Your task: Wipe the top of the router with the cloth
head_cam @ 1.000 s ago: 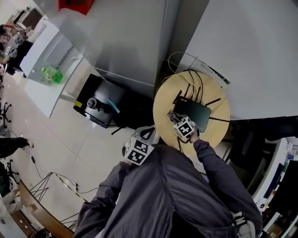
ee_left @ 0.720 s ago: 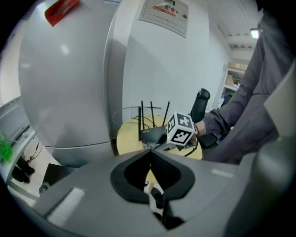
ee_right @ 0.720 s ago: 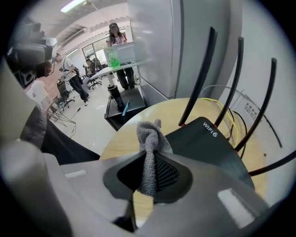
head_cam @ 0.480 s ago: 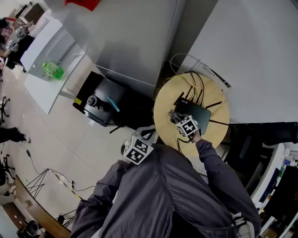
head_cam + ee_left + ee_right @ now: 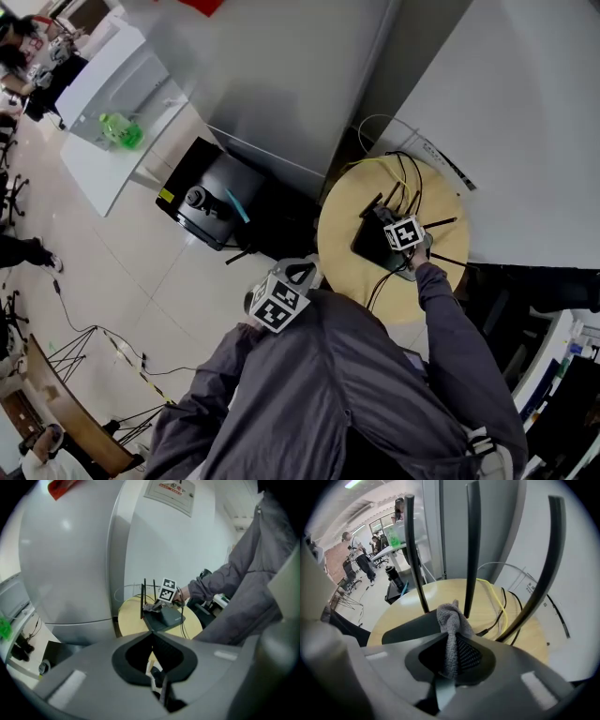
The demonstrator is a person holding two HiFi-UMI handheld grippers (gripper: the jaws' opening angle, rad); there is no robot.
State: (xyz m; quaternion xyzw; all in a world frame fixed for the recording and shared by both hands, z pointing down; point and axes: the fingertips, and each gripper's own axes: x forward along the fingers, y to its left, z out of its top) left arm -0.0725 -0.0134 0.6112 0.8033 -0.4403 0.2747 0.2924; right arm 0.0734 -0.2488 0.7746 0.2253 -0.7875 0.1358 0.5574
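A black router [image 5: 375, 244] with several upright antennas [image 5: 472, 541] lies on a round wooden table [image 5: 342, 253]. My right gripper [image 5: 395, 224] is over the router's far end near the antennas, shut on a grey cloth [image 5: 453, 619]. The bunched cloth rests on the router's top [image 5: 410, 627] at the antenna bases. The left gripper view shows the router [image 5: 167, 618], the cloth [image 5: 152, 605] and the right gripper's marker cube [image 5: 168, 589]. My left gripper [image 5: 152, 637] is held back at my chest, off the table, jaws together on nothing; its marker cube [image 5: 279, 302] shows in the head view.
Yellow and black cables [image 5: 506, 606] trail from the router across the table's far side. A black machine [image 5: 208, 199] stands on the floor to the left, by a grey cabinet [image 5: 272, 84]. A white desk [image 5: 112, 122] and people [image 5: 358, 557] are farther left.
My right gripper has slid with the cloth across the router's top, from its near left edge to the far end by the antennas. The left gripper has stayed put.
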